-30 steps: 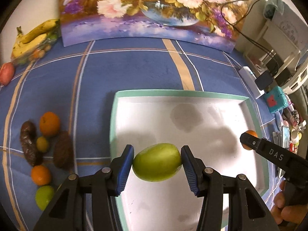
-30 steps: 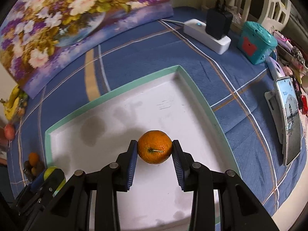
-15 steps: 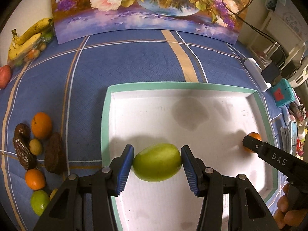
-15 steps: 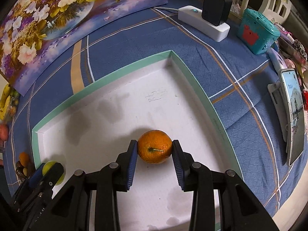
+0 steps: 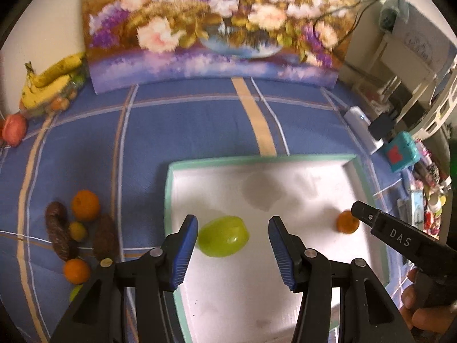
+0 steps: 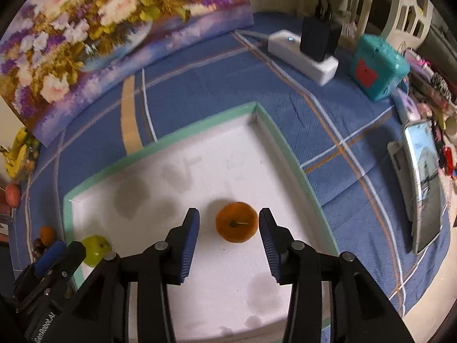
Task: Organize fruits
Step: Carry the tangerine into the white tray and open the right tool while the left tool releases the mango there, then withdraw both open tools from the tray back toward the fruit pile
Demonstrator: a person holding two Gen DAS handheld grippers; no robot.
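A green fruit [image 5: 222, 240] lies on the white tray with a green rim [image 5: 168, 188]. My left gripper [image 5: 232, 228] hangs over the fruit, open, with its right pad well clear and its left pad close beside the fruit. In the right wrist view an orange [image 6: 236, 225] rests on the tray [image 6: 285, 148] between the fingers of my right gripper [image 6: 228, 220]. Those jaws are opening and no longer press the orange. The right gripper [image 5: 371, 217] and orange [image 5: 345, 221] also show at the right of the left wrist view. The left gripper [image 6: 57, 257] and green fruit [image 6: 94, 248] show at the lower left of the right wrist view.
Left of the tray, several oranges [image 5: 85, 205], brown fruits [image 5: 58, 237] and a small lime lie on the blue checked cloth. Bananas [image 5: 48, 85] and a red fruit [image 5: 14, 130] sit far left. A flower painting [image 5: 222, 28], power strip [image 6: 302, 54], teal box [image 6: 377, 68] and phone [image 6: 425, 183] stand behind and right.
Both grippers have let go: the green fruit and the orange now lie on the tray with the jaws spread around them. The left gripper has lifted a little.
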